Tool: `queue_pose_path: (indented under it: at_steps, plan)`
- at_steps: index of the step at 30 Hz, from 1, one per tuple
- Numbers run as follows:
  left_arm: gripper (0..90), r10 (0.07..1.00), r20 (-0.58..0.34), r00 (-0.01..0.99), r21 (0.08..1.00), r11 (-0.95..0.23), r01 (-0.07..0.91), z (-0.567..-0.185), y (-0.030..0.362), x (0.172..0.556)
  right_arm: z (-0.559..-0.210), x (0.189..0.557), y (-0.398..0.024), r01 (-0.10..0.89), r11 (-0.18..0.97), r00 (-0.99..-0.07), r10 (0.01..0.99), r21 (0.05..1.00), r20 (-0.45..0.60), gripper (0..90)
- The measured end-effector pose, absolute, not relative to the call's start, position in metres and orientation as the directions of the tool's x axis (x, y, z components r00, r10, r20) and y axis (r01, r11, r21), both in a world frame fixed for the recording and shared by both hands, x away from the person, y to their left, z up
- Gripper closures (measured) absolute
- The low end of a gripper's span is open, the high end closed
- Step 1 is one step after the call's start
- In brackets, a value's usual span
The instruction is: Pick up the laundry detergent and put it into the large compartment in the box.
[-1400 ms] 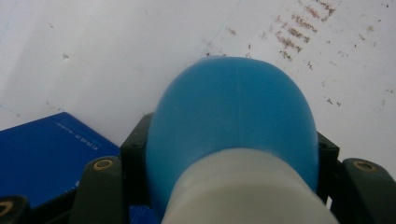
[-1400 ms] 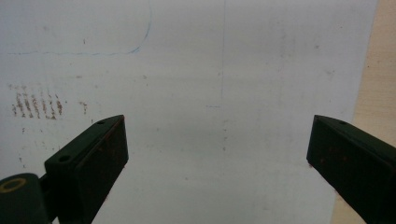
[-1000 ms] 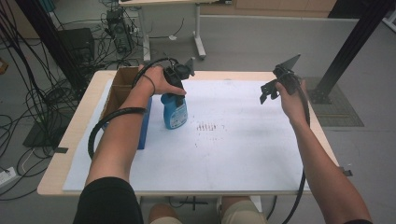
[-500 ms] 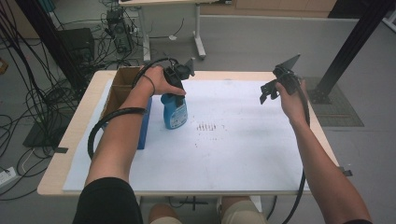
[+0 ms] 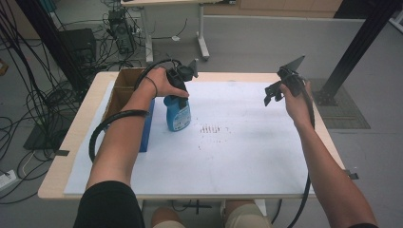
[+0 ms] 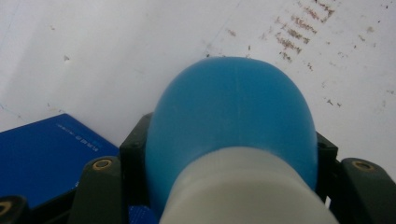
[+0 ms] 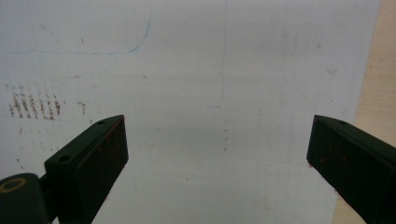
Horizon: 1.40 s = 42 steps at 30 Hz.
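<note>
Left tongs (image 5: pixel 179 92) clamped on the neck of the blue bottle (image 5: pixel 178 113), which stands upright on the white surface (image 5: pixel 247 156), long axis vertical, straight below the left hand. Blue box (image 5: pixel 146 128) just beside it at left; brown smudges (image 5: pixel 211 129) near at right. Right tongs (image 5: pixel 272 94) wide open, empty, hanging well apart to the right. Grey floor, cables, another desk behind.

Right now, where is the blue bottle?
In the high view the blue bottle stands on the white sheet, left of middle, gripped by the left gripper, beside the blue box.
</note>
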<state>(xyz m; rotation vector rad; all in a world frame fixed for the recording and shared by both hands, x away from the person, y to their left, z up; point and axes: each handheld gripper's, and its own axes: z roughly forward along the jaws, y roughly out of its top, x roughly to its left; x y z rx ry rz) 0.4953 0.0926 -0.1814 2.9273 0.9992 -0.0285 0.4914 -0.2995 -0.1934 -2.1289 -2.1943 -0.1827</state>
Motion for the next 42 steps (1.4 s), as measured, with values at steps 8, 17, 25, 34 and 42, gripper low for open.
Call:
queue_pose_path:
  at_steps: [8, 17, 25, 34, 42]
  plan:
    - [38.1, 0.61, -0.034, 0.792, 0.039, -0.791, 0.611, -0.1814, 0.0926, 0.4956, -0.1936, 0.4913, -0.2978, 0.999, 0.034, -0.039, 0.99, 0.033, 0.138, 5.5]
    - [38.2, 0.612, -0.035, 0.79, 0.031, -0.789, 0.613, -0.1814, 0.0911, 0.4967, -0.1933, 0.4909, -0.2987, 0.999, 0.033, -0.037, 0.99, 0.032, 0.139, 5.5]
    - [38.3, 0.612, -0.034, 0.79, 0.025, -0.79, 0.613, -0.1812, 0.0898, 0.4972, -0.192, 0.4891, -0.3004, 0.999, 0.031, -0.037, 0.989, 0.038, 0.14, 5.5]
    - [38.3, 0.612, -0.033, 0.79, 0.024, -0.79, 0.613, -0.1811, 0.0893, 0.497, -0.1915, 0.4892, -0.3002, 0.999, 0.031, -0.036, 0.989, 0.037, 0.142, 5.5]
    - [38.3, 0.612, -0.031, 0.79, 0.025, -0.79, 0.613, -0.1811, 0.089, 0.4964, -0.1917, 0.4894, -0.2994, 0.999, 0.031, -0.036, 0.989, 0.036, 0.143, 5.4]
